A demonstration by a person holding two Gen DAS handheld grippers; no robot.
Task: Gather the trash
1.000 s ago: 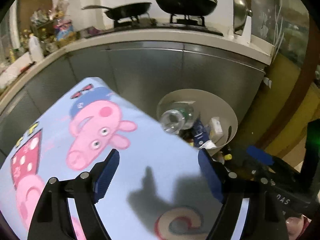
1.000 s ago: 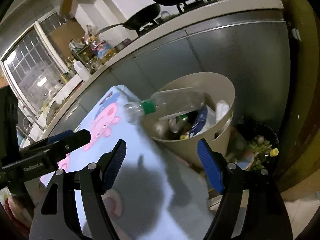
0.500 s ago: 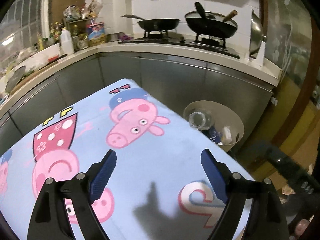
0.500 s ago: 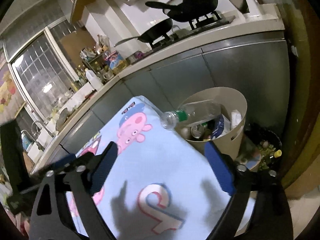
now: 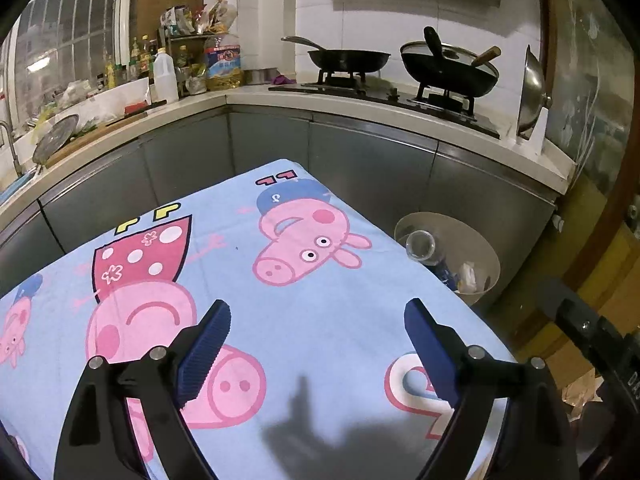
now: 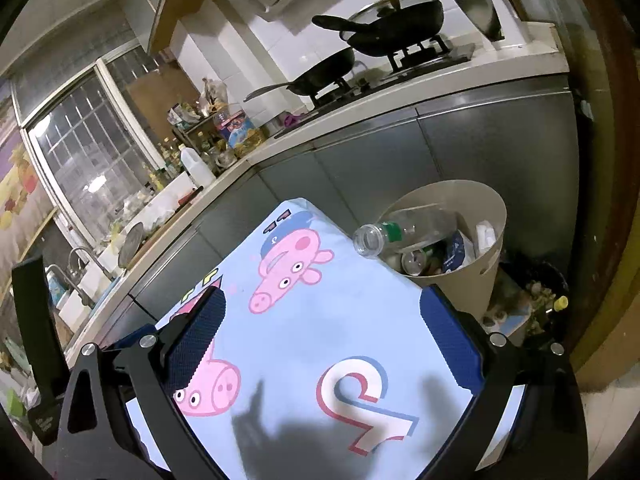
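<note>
Bottle in bin, beyond jaws

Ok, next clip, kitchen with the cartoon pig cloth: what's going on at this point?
A person is collecting trash with two handheld grippers. Both the left gripper and right gripper hang open and empty above the tablecloth, which shows no trash in these views. The clear plastic bottle already lies in the beige bin beside the table, its uncapped mouth poking over the rim, among other rubbish. Nothing is being gripped at this moment.
</note>
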